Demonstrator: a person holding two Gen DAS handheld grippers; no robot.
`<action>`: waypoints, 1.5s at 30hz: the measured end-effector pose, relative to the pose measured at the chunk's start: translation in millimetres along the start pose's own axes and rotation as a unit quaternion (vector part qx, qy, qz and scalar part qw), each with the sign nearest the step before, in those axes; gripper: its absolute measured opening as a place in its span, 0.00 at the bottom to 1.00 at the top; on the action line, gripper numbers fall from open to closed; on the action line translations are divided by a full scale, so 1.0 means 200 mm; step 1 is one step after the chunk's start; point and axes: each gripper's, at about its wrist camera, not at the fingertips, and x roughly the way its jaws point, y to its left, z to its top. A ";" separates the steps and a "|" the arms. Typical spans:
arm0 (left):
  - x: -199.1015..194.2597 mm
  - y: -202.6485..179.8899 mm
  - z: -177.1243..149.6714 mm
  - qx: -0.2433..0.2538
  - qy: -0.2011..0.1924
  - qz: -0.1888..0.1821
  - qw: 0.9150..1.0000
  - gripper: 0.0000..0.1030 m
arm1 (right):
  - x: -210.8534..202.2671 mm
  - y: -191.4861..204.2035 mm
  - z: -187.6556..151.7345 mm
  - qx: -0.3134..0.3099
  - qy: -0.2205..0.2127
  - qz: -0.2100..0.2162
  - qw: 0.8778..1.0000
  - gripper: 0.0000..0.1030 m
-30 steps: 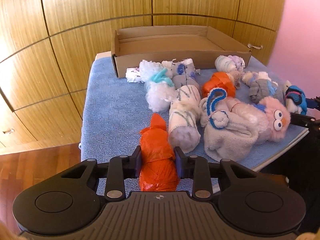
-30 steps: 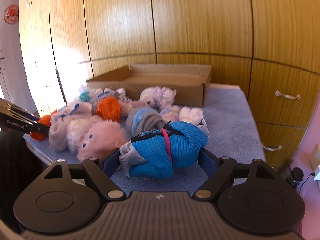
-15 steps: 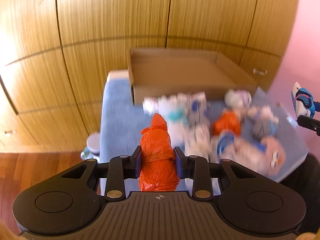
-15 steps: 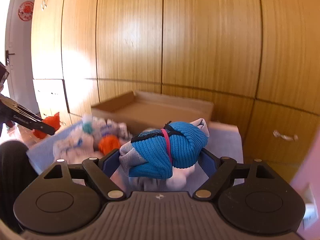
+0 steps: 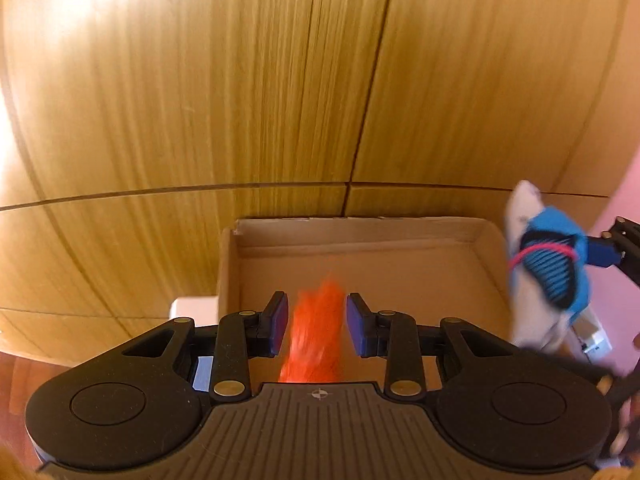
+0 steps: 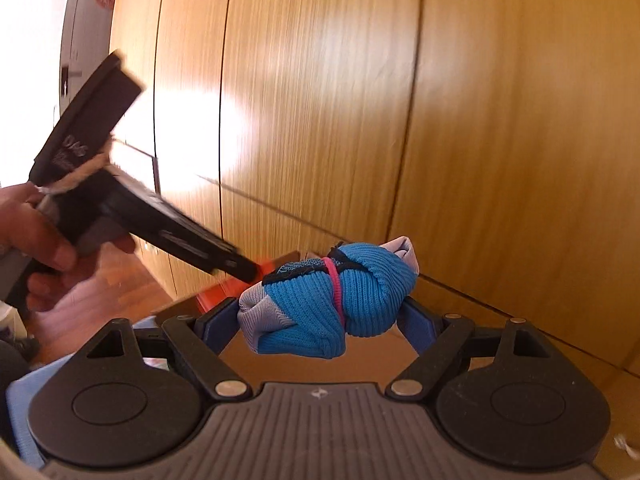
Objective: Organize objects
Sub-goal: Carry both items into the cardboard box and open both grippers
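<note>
My left gripper (image 5: pixel 316 322) is open above the cardboard box (image 5: pixel 360 256). The orange bundle (image 5: pixel 314 340) is a blurred streak between the parted pads, with a gap on each side, falling toward the box floor. My right gripper (image 6: pixel 324 320) is shut on the blue knitted sock bundle (image 6: pixel 332 300), held in the air over the box's right side. That bundle also shows at the right of the left wrist view (image 5: pixel 548 268). The left gripper's body (image 6: pixel 132 200) and the hand holding it show at the left of the right wrist view.
Wooden cupboard doors (image 5: pixel 280 80) fill the background right behind the box. A strip of the blue cloth (image 6: pixel 20 396) shows at the lower left of the right wrist view. The box floor (image 5: pixel 380 276) is bare cardboard.
Both grippers rose and moved forward from the pile on the cloth to over the box. The left jaws opened and the orange bundle dropped free. The right still holds the blue bundle.
</note>
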 end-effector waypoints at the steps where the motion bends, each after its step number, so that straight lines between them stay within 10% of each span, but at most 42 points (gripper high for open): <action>1: 0.06 0.01 0.02 -0.003 0.007 0.001 1.000 0.38 | 0.09 -0.01 0.01 -0.002 0.013 0.005 1.000 0.80; 8: 0.36 0.10 0.06 -0.018 0.040 0.022 0.999 0.38 | 0.57 -0.05 -0.04 -0.016 0.097 0.019 0.995 0.80; 21: 0.12 0.22 0.07 -0.032 -0.007 -0.003 0.999 0.43 | 0.92 -0.10 -0.04 0.023 0.167 0.038 0.985 0.80; 45: 0.00 0.25 0.08 -0.057 0.013 0.004 0.998 0.82 | 0.83 0.05 0.10 -0.008 0.176 0.034 0.984 0.92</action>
